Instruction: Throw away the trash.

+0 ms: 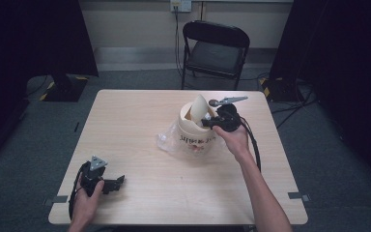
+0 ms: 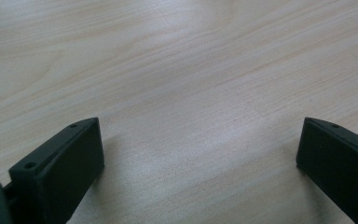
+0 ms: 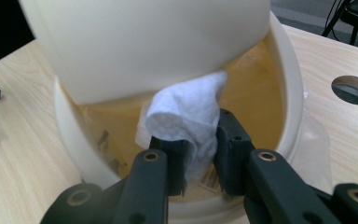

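The right gripper point(image 3: 200, 154) has its jaws clamped on a crumpled white tissue point(image 3: 186, 116), held just over the open mouth of a cream bin point(image 3: 289, 84) whose swing lid point(image 3: 144, 42) tilts above it. In the high view the bin point(image 1: 196, 135) stands right of centre on the pale wooden table point(image 1: 135, 125), on a clear plastic bag point(image 1: 166, 142). At lower left the left gripper point(image 1: 118, 182) rests on the table, jaws wide apart and empty. A black folding chair point(image 1: 216, 50) stands at top centre on grey floor.

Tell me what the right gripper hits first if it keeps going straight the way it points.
Probably the yellowish inside of the cream bin, under its tilted swing lid; the right gripper, clamped on a white tissue, already points into the opening. Depth is uncertain.
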Demonstrator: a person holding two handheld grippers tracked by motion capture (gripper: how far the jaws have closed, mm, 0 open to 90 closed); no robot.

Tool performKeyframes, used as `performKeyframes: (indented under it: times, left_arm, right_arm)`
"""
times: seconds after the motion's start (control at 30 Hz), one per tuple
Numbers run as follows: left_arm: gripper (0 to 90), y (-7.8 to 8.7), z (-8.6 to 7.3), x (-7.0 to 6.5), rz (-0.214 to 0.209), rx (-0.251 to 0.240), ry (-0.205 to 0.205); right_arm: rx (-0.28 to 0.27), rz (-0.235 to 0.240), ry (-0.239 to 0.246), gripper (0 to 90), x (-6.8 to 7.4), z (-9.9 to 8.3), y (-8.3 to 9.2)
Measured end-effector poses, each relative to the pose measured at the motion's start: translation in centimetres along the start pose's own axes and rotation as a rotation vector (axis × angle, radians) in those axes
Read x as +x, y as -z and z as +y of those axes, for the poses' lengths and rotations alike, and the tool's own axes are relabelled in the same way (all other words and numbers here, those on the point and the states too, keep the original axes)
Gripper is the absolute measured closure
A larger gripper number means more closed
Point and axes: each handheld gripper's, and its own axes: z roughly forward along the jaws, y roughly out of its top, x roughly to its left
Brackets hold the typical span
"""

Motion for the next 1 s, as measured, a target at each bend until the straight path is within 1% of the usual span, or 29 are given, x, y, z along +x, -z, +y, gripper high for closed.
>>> performKeyframes:
  times: [0.07,0.23,0.3,0.4,0.43,0.47,0.5,0.53,0.57,0.63,0.7,0.73,0.77,0.8,0.83,1.0]
  left_arm:
    - [0.2,0.0,0.0,0.0,0.0,0.0,0.0]
    - [0.2,0.0,0.0,0.0,0.0,0.0,0.0]
    - [0.2,0.0,0.0,0.0,0.0,0.0,0.0]
    - [0.2,0.0,0.0,0.0,0.0,0.0,0.0]
    - [0.2,0.0,0.0,0.0,0.0,-0.001,0.002]
    - [0.2,0.1,0.0,0.0,0.0,0.007,-0.008]
    - [0.2,0.1,0.0,0.0,0.0,0.007,-0.008]
    - [0.3,0.0,0.0,0.0,-0.001,0.005,-0.005]
    - [0.3,0.0,0.0,0.0,-0.001,0.005,-0.006]
    - [0.3,0.0,0.0,0.0,-0.001,0.005,-0.006]
    - [0.3,0.0,0.0,0.0,-0.001,0.005,-0.006]
    - [0.3,0.0,0.0,0.0,-0.001,0.005,-0.005]
    - [0.3,0.0,0.0,0.0,-0.001,0.005,-0.006]
    - [0.3,0.0,0.0,0.0,-0.001,0.005,-0.005]
    - [0.3,0.0,0.0,0.0,-0.001,0.005,-0.005]
    - [0.3,0.0,0.0,0.0,-0.001,0.005,-0.004]
  right_arm:
    - [0.011,-0.01,0.002,75.8,0.0,0.1,-0.2]
    - [0.026,-0.003,-0.016,74.7,-0.1,0.2,-0.8]
    - [0.037,-0.021,-0.006,73.6,-0.1,0.4,-1.0]
    - [0.063,-0.029,-0.002,67.3,0.1,0.8,-1.1]
    - [0.072,-0.037,0.007,65.1,0.2,0.9,-1.2]
    - [0.077,-0.044,0.012,62.6,0.3,0.9,-1.3]
    - [0.077,-0.044,0.012,62.6,0.3,0.9,-1.3]
    - [0.088,-0.049,0.024,57.9,0.6,1.0,-1.4]
    - [0.091,-0.042,0.022,56.0,0.7,1.1,-1.4]
    - [0.085,-0.021,0.015,51.8,0.6,1.1,-1.4]
    - [0.089,-0.013,0.008,49.5,0.7,1.1,-1.2]
    - [0.084,-0.014,0.015,47.6,0.8,1.1,-1.2]
    - [0.083,-0.023,0.016,45.8,0.9,1.1,-1.0]
    - [0.079,-0.038,0.029,43.9,1.0,1.2,-0.8]
    - [0.078,-0.043,0.035,42.9,1.0,1.3,-0.7]
    - [0.055,-0.036,0.03,41.9,0.8,1.3,0.3]
